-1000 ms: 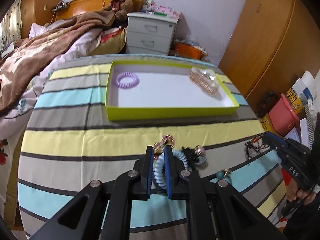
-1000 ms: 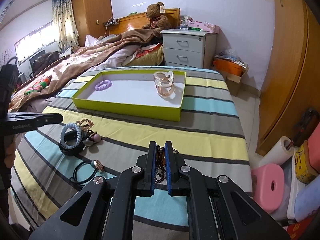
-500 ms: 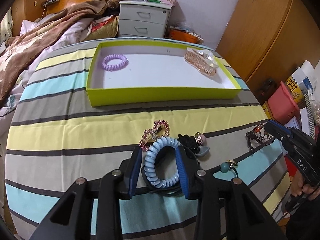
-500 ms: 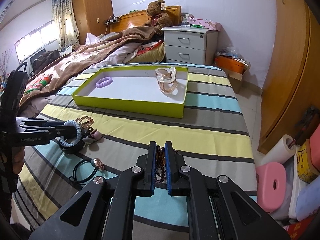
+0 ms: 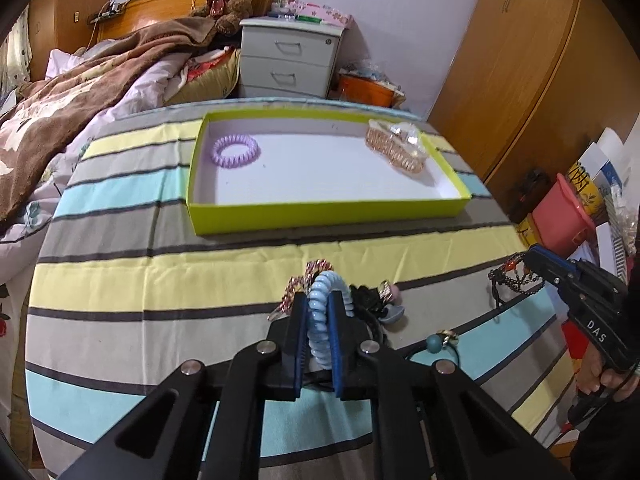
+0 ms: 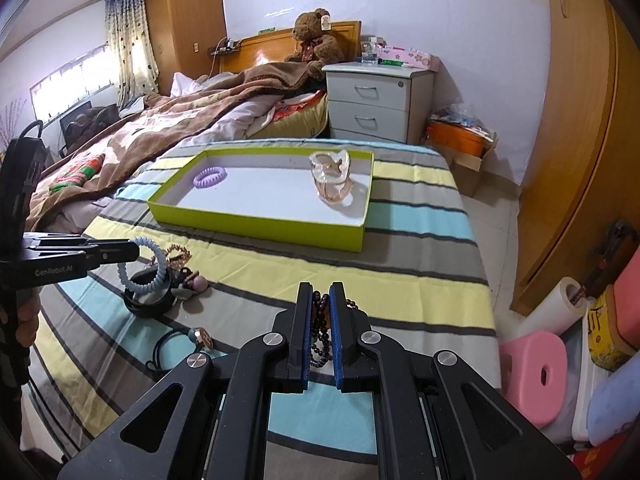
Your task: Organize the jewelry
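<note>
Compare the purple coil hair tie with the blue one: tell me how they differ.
Colour: the purple tie is lilac, the blue tie pale blue. Place: the purple tie lies inside the green tray; the blue tie is outside it, over the striped cloth. Pose: the purple tie lies flat and round; the blue tie stands on edge, squeezed in the left claw. Both are spiral coil rings.
</note>
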{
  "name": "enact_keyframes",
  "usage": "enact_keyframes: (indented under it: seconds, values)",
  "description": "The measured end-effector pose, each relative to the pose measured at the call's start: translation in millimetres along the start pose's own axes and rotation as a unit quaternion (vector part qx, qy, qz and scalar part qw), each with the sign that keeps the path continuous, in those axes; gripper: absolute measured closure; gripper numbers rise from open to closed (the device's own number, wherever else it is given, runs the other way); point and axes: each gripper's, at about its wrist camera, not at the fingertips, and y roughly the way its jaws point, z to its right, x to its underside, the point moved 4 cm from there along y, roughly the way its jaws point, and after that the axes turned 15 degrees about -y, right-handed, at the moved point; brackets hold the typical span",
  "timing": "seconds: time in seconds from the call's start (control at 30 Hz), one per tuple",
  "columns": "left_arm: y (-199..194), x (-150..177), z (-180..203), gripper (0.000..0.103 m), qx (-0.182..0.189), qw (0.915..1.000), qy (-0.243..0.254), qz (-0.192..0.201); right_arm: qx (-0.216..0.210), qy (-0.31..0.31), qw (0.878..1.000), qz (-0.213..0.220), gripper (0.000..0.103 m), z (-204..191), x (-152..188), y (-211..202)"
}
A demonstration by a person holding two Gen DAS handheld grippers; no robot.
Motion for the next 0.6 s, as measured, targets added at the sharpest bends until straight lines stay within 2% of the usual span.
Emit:
enact_keyframes:
  seconds: [0.4, 0.6]
  values:
    - [-19, -24, 3, 0.092, 0.007, 0.9996, 0.002, 0.027, 0.008, -0.011, 0.999, 0.034, 0.095, 3, -37, -11]
    - [-8, -19, -7, 0.091, 0.010, 0.9999, -0.004, 0.005, 0.003, -0.015, 0.999, 0.031, 0.095, -3, -38, -7]
